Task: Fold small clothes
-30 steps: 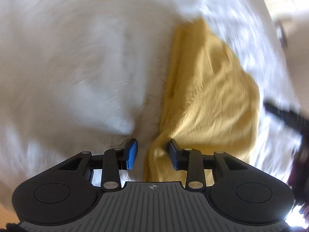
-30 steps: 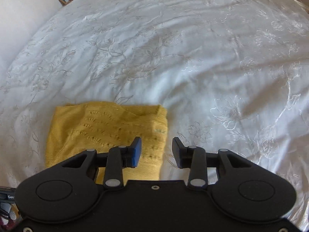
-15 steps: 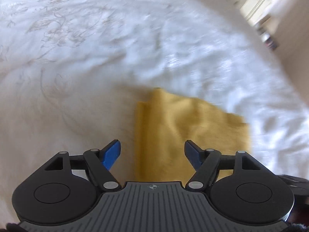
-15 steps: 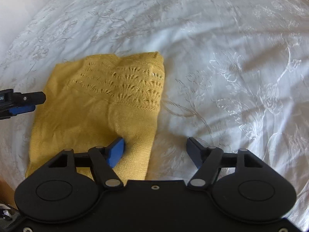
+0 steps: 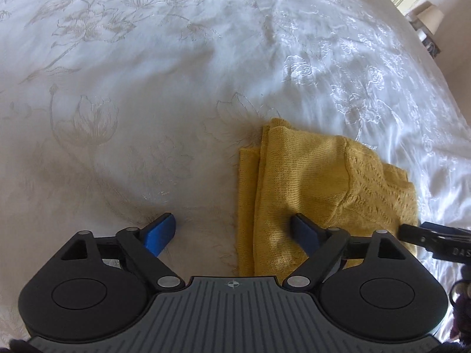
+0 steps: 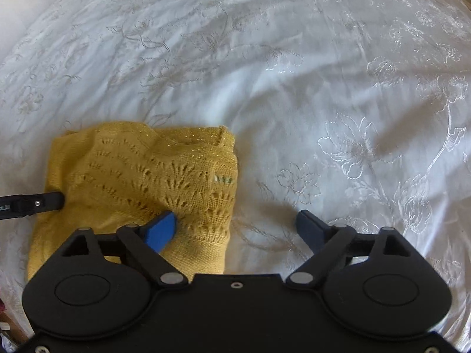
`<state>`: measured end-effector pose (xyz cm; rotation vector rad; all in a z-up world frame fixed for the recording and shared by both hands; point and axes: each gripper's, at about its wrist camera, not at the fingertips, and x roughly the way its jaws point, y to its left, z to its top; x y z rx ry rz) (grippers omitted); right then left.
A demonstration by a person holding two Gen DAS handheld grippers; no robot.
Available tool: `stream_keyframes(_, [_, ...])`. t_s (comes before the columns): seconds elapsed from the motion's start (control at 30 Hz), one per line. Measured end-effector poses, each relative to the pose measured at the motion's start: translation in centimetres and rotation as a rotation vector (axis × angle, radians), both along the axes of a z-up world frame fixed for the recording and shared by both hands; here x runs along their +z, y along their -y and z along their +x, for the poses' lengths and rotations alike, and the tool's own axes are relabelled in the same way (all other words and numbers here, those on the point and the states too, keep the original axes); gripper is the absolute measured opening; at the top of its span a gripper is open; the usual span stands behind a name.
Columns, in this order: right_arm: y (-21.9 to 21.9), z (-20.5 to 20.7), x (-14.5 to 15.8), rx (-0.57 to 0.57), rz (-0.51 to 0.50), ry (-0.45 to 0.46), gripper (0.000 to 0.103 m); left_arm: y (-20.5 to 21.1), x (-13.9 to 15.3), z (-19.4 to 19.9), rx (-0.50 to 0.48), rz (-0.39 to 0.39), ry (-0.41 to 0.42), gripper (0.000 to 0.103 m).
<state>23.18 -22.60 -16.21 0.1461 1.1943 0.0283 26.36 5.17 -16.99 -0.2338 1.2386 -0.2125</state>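
**Folded yellow knit on bedspread, both grippers opening above it**

Mustard-yellow knitted garment (image 6: 141, 182), lace-pattern panel on top, folded into a compact rectangle, flat on white floral-embroidered satin bedspread (image 6: 294, 88). In the left wrist view, layered edges of the garment (image 5: 309, 182) stacked along the side toward the bare bedspread (image 5: 117, 117).

Left gripper (image 5: 234, 231), black with blue pads: jaws spread wide and opening. Straddling one edge of the garment; one pad over the knit, the other over bare bedspread beside it. No pad pressing on fabric, nothing pinched.

Right gripper (image 6: 235, 229), same build: jaws spread wide and opening. Straddling the opposite edge of the garment; one pad above the lace panel, the other above bare bedspread. Nothing gripped.

Each gripper's fingertip visible in the other's view at the garment's far edge. Contact with knit: cannot tell.
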Motion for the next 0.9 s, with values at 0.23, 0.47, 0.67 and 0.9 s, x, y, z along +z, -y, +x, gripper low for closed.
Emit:
stream_keyframes(0.23, [1.2, -3.6, 4.7, -0.052, 0.043, 0.201, 0.102, -0.5, 3.0, -2.2, -0.053, -0.023, 0.092, 0.103])
stream_keyframes(0.47, [1.0, -9.5, 8.9, -0.058, 0.025, 0.318, 0.102, 1.4, 9.0, -8.4, -0.054, 0.068, 0.239, 0.103])
stream_keyframes(0.67, [0.1, -14.0, 10.6, -0.007, -0.003, 0.356, 0.102, 3.6, 11.6, -12.5, -0.066, 0.066, 0.242, 0.102])
stream_keyframes(0.9, [-1.0, -17.9, 12.4, 0.051, -0.018, 0.384, 0.102, 5.6, 14.7, -16.3, -0.001, 0.188, 0.286, 0.101])
